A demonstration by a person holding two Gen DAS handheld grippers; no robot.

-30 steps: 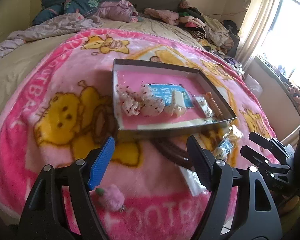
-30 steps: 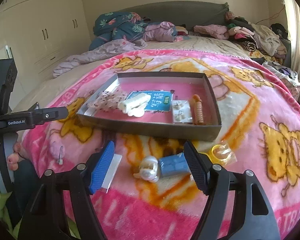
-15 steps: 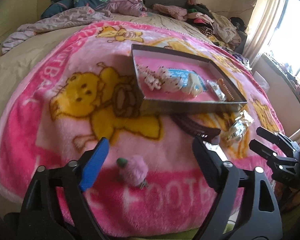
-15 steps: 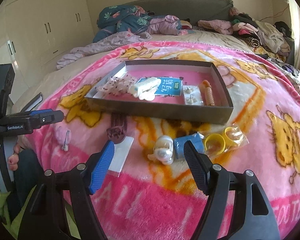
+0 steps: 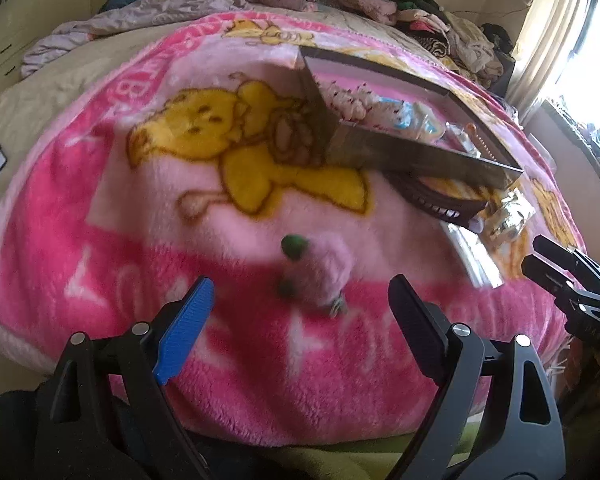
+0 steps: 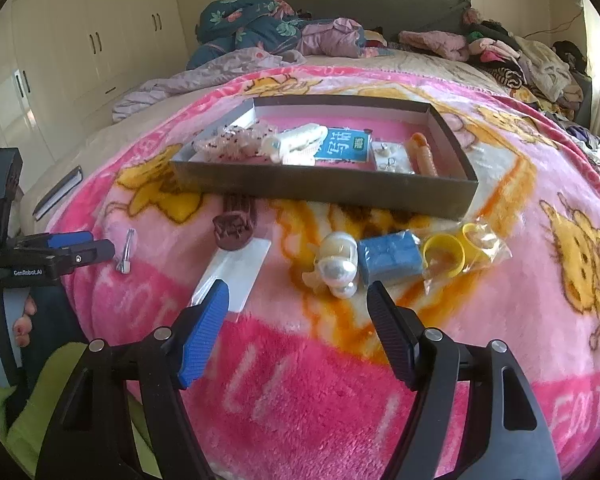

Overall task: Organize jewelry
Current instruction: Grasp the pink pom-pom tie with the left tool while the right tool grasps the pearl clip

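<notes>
A fuzzy pink hair clip [image 5: 320, 268] with a green tip lies on the pink blanket, just ahead of my left gripper [image 5: 300, 308]. That gripper is open, with nothing between its fingers. In the right wrist view the same clip [image 6: 125, 249] shows its metal clasp beside the left gripper [image 6: 100, 245]. My right gripper [image 6: 296, 300] is open too and hangs low before a pearl piece [image 6: 338, 265] and a blue packet [image 6: 390, 258]. Yellow rings in a clear bag [image 6: 456, 252] lie to the right. The shallow box [image 6: 324, 189] behind them holds several items.
A dark brown claw clip [image 6: 236, 225] and a flat clear bag [image 6: 236, 272] lie left of the pearl piece. The right gripper [image 5: 534, 258] shows at the right edge of the left wrist view. A hand [image 6: 20, 320] holds the left gripper. Clothes are piled at the bed's far end.
My left gripper has swung left and down to the fuzzy pink clip, and its jaws have widened. My right gripper has sunk closer to the pearl piece and blue packet.
</notes>
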